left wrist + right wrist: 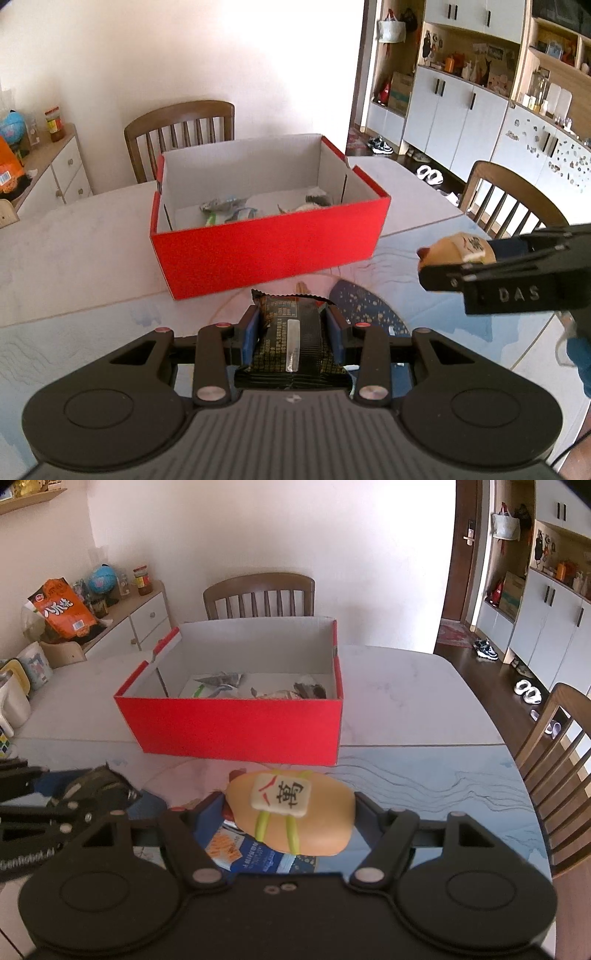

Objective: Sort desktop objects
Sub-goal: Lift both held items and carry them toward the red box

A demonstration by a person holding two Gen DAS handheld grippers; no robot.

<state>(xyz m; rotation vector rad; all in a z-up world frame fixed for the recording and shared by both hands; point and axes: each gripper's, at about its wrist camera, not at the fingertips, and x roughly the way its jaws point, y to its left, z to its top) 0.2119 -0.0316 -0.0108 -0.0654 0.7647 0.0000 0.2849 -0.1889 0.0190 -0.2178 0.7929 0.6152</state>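
Observation:
My left gripper (291,325) is shut on a dark snack packet (291,332), held above the table just in front of the red box (266,251). My right gripper (288,812) is shut on a tan squishy toy (291,812) with a white mahjong tile strapped on top. It also shows at the right of the left wrist view (439,277), level with the box's front right corner. The open red box (236,727) holds several wrappers (221,686) on its white floor.
A blue packet (251,853) lies on the table under the right gripper. Wooden chairs stand behind the box (181,136) and at the right (557,760). A sideboard (122,624) with snacks is at the left, cabinets at the right.

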